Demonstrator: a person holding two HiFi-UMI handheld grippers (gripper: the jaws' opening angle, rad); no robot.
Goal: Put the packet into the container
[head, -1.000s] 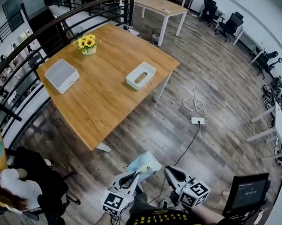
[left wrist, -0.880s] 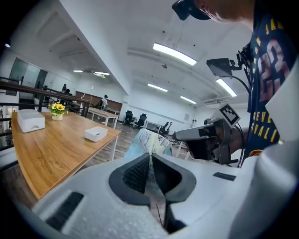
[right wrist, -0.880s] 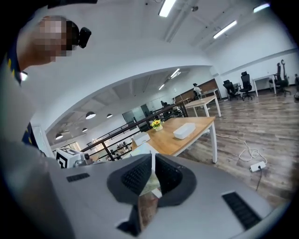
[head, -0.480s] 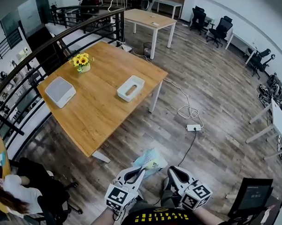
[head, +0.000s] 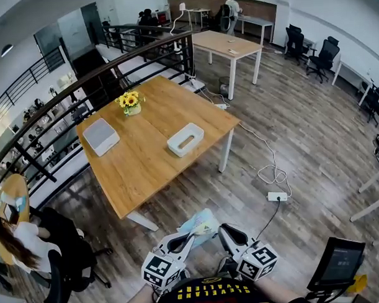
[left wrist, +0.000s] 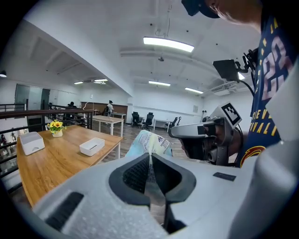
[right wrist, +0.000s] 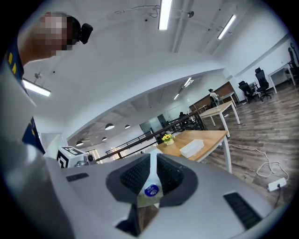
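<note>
Held low, side by side: left gripper (left wrist: 150, 158) jaws clamped on packet (left wrist: 150, 141); right gripper (right wrist: 153, 159) likewise.

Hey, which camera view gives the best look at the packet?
The left gripper view: the packet stands up from the left claw, its print facing the camera. In the head view the packet is small. The right gripper view shows only a thin pale strip in the right claw.
</note>
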